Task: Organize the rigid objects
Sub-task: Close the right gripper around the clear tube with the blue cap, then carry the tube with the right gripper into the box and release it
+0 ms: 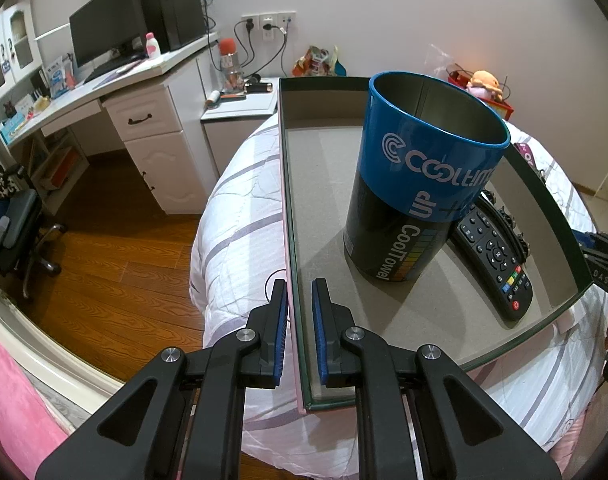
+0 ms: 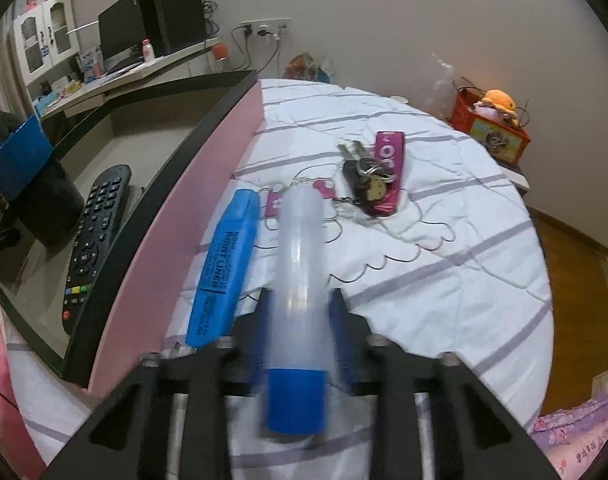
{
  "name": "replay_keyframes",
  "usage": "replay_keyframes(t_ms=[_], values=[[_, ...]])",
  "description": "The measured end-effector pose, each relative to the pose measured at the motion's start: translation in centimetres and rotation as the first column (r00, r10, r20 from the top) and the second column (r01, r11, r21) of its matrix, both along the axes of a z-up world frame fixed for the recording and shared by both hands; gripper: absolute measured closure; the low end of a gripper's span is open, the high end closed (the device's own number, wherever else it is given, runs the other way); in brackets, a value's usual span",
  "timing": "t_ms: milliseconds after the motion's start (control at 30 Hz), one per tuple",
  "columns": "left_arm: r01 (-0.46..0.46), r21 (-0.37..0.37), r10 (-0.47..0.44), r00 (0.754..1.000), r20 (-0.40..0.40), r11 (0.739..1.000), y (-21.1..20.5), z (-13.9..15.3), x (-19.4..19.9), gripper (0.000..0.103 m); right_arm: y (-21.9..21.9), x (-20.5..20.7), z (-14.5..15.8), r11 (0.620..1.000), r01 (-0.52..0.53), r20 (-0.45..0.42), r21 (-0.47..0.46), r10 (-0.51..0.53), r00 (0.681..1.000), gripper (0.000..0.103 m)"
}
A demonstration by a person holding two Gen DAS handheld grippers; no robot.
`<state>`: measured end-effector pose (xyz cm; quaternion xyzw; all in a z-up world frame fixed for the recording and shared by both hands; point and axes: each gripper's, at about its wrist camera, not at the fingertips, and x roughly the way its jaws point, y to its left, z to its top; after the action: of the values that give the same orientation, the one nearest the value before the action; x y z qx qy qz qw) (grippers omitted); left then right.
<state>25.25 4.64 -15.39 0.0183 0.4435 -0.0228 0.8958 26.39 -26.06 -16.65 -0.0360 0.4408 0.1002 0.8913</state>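
The left gripper has its jaws clamped on the near side wall of a shallow pink cardboard box with a grey floor, which lies on a white quilt with grey stripes. Inside the box stand a blue and black metal canister, open at the top, and just beside it a black remote control. The right gripper has its jaws closed on a translucent plastic tube with a blue cap. A blue highlighter marker lies just beside the box's outer wall, and a bunch of keys with a magenta tag lies farther off on the quilt.
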Motion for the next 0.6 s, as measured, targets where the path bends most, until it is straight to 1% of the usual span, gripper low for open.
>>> replay_keyframes(t_ms=[167, 267, 333, 467, 600], values=[[-0.001, -0.001, 0.001, 1.000, 0.001, 1.000, 0.0, 0.0, 0.0, 0.092, -0.2, -0.1, 0.3, 1.000, -0.002, 0.004, 0.009, 0.001, 1.000, 0.077], [-0.001, -0.001, 0.001, 1.000, 0.000, 1.000, 0.0, 0.0, 0.0, 0.092, -0.6, -0.4, 0.8, 1.000, 0.005, 0.018, 0.031, -0.005, 1.000, 0.077], [-0.001, -0.001, 0.001, 1.000, 0.001, 1.000, 0.0, 0.0, 0.0, 0.092, -0.7, -0.5, 1.2, 1.000, 0.010, 0.025, 0.029, -0.010, 1.000, 0.077], [-0.001, -0.001, 0.001, 1.000, 0.001, 1.000, -0.1, 0.0, 0.0, 0.092, -0.8, -1.0, 3.1, 0.999, 0.020, 0.070, 0.032, -0.022, 0.997, 0.077], [-0.001, -0.001, 0.001, 1.000, 0.001, 1.000, -0.1, 0.0, 0.0, 0.092, 0.3, -0.9, 5.1, 1.000, -0.001, 0.109, 0.028, -0.002, 0.994, 0.077]])
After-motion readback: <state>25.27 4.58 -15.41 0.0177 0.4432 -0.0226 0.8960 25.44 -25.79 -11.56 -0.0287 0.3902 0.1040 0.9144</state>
